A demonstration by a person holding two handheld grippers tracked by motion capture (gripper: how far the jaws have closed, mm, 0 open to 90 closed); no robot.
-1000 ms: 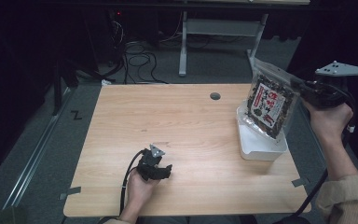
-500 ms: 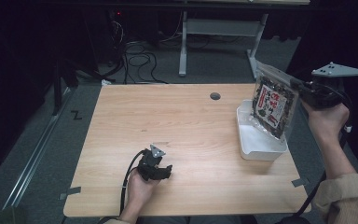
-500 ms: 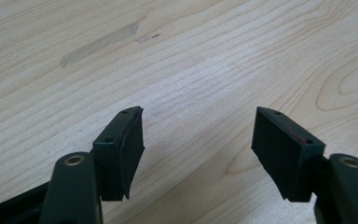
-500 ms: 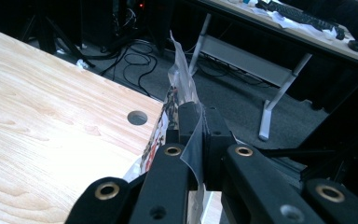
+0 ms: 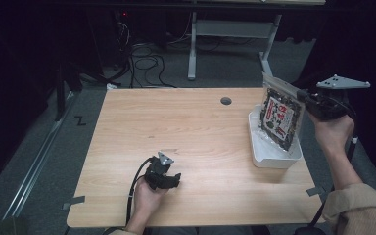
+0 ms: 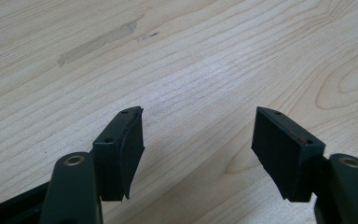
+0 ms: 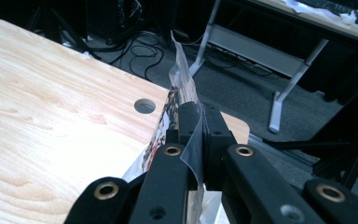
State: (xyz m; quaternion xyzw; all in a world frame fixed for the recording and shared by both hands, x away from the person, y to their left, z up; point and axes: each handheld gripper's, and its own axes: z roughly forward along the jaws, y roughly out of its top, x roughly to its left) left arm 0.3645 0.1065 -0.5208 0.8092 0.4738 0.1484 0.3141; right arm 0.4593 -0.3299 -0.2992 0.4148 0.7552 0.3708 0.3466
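Wooden table point(image 5: 196, 132) under both tools. Right gripper point(image 5: 301, 96) clamped on top edge of snack bag point(image 5: 279, 117), bag hanging upright above white tray point(image 5: 269, 155). Left gripper point(image 6: 198, 135) parted, empty, resting low over bare tabletop.

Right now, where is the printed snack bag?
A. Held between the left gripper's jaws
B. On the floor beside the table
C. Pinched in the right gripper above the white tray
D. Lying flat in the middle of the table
C: the right gripper pinches the bag by its edge, and the bag hangs over the white tray at the table's right side.
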